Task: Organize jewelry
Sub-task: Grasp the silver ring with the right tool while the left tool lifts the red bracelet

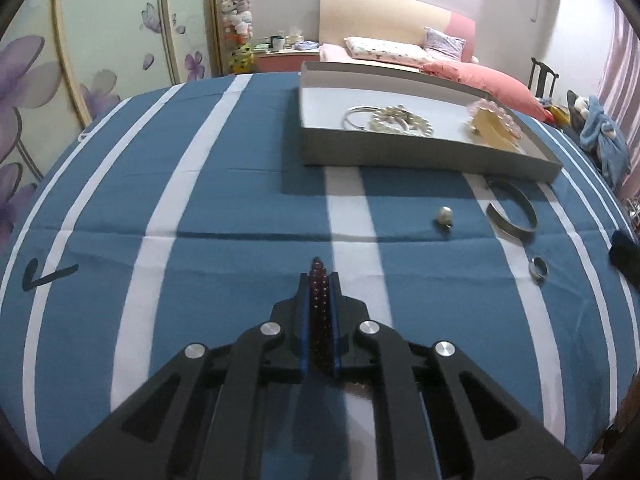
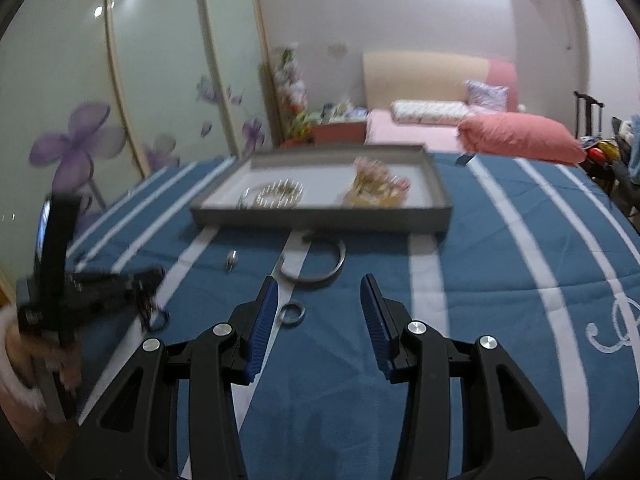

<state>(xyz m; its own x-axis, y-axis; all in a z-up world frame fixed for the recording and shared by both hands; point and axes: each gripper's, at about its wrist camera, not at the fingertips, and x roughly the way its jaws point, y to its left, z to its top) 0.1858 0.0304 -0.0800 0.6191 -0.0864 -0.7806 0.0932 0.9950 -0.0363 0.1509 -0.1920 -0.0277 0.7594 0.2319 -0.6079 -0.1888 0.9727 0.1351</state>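
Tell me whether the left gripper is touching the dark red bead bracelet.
Touching. The left wrist view shows the left gripper with its jaws closed against the dark red bead bracelet from both sides.

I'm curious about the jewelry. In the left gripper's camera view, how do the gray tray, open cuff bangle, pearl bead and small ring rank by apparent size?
1. gray tray
2. cuff bangle
3 and 4. pearl bead and small ring: these look alike, and the ring lies nearer the camera, so I won't rank them.

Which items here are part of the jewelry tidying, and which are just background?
Part of the job:
- dark red bead bracelet, clamped in left gripper
- grey tray
- open bangle
- small ring
- pearl piece
- right gripper, open

Just lying about:
- pink pillow
- bed
- floral wardrobe doors
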